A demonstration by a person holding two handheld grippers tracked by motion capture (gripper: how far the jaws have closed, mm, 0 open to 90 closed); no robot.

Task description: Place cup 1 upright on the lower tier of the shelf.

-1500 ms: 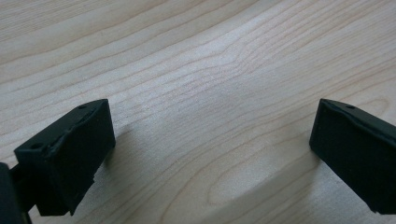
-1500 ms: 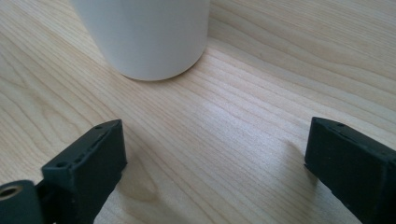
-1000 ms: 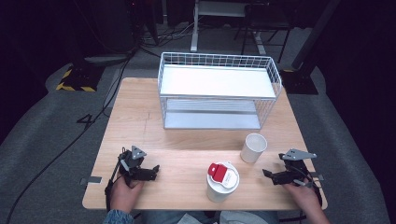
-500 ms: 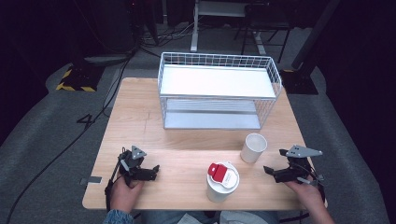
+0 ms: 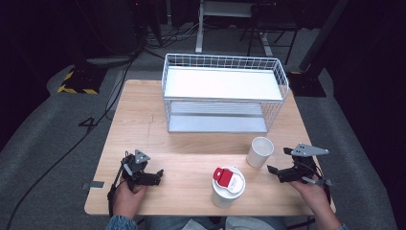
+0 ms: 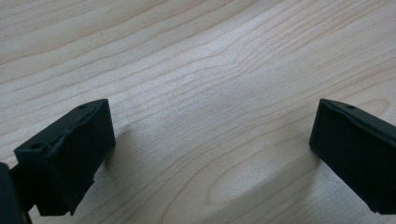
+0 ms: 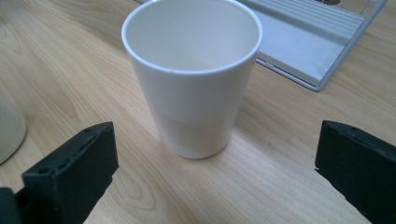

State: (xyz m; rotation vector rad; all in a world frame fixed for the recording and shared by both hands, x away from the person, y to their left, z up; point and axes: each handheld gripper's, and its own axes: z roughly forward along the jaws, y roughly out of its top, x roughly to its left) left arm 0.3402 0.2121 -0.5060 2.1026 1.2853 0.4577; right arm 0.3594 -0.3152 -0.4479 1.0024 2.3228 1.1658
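With both jaws wide, the right gripper (image 5: pixel 279 171) faces the empty cup (image 7: pixel 194 74) standing near the rack (image 5: pixel 222 91), and a careless push could tip it, while the left gripper (image 5: pixel 152 176) rests spread and empty on the table (image 6: pixel 196 70).

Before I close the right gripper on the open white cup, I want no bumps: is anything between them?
Nothing visible is. The right gripper is open, and the cup stands upright ahead of its spread jaws with bare table between. The lidded cup sits off to one side, apart from that path.
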